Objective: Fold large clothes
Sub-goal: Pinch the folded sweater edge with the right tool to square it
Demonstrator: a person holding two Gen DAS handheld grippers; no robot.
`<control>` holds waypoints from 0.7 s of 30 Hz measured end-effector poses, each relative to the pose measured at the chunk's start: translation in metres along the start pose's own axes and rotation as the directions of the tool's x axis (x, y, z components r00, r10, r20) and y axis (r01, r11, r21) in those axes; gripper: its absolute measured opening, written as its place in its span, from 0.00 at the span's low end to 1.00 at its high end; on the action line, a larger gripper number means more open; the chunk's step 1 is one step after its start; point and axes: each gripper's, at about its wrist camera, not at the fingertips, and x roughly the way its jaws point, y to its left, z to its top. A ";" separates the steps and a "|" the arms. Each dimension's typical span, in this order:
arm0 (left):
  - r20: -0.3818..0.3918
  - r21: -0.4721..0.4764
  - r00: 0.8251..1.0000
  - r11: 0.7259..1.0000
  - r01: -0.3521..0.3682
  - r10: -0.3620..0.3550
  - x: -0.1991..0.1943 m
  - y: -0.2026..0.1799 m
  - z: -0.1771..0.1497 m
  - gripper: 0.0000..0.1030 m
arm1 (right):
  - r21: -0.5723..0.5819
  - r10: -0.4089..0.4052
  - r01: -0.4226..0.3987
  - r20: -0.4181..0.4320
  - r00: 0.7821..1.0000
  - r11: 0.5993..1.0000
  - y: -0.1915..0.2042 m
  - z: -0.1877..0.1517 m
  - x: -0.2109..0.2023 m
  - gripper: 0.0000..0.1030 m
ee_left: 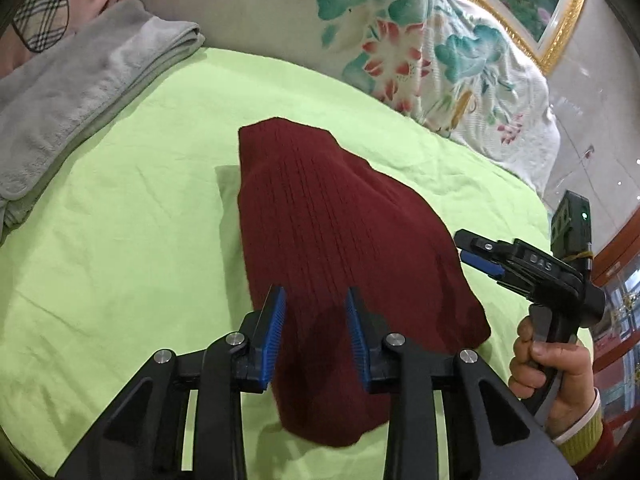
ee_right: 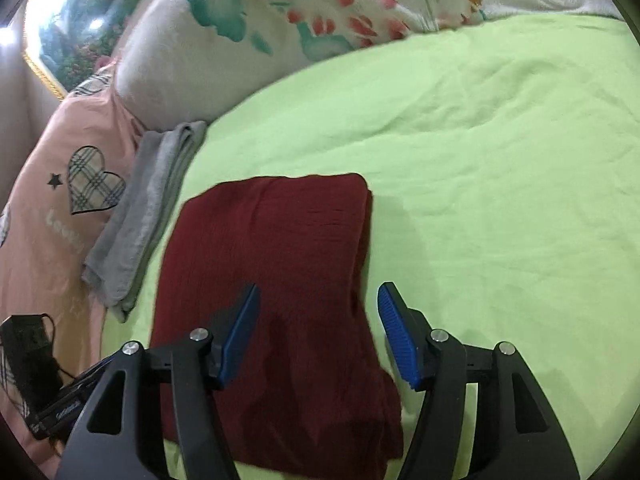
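Observation:
A dark red knitted garment (ee_left: 340, 248) lies folded into a compact rectangle on the green bed sheet (ee_left: 140, 208); it also shows in the right wrist view (ee_right: 280, 264). My left gripper (ee_left: 316, 312) is open and empty, hovering above the garment's near end. My right gripper (ee_right: 320, 328) is open and empty above the garment's near right edge. In the left wrist view the right gripper (ee_left: 476, 254) shows at the right, held in a hand, just off the garment's right side.
A folded grey towel (ee_left: 76, 92) lies at the sheet's left edge, also in the right wrist view (ee_right: 148, 208). A floral quilt (ee_left: 420, 48) is piled behind. A pink pillow with a plaid heart (ee_right: 60, 208) lies far left. A gold-framed picture (ee_left: 532, 0) hangs behind.

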 end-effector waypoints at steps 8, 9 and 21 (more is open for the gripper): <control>-0.042 0.072 0.990 0.988 -0.135 0.138 0.027 -0.024 0.002 0.45 | 0.008 -0.016 0.016 0.002 1.000 1.000 -0.003 0.001 0.012 0.07; -0.042 0.078 0.989 0.987 -0.138 0.141 0.028 -0.024 0.001 0.45 | 0.006 -0.023 0.023 0.010 1.000 1.000 -0.004 0.000 0.009 0.07; -0.051 0.136 0.970 0.964 -0.231 0.239 0.032 -0.034 -0.003 0.45 | 0.038 -0.013 0.015 -0.046 0.999 0.999 -0.013 -0.008 0.007 0.13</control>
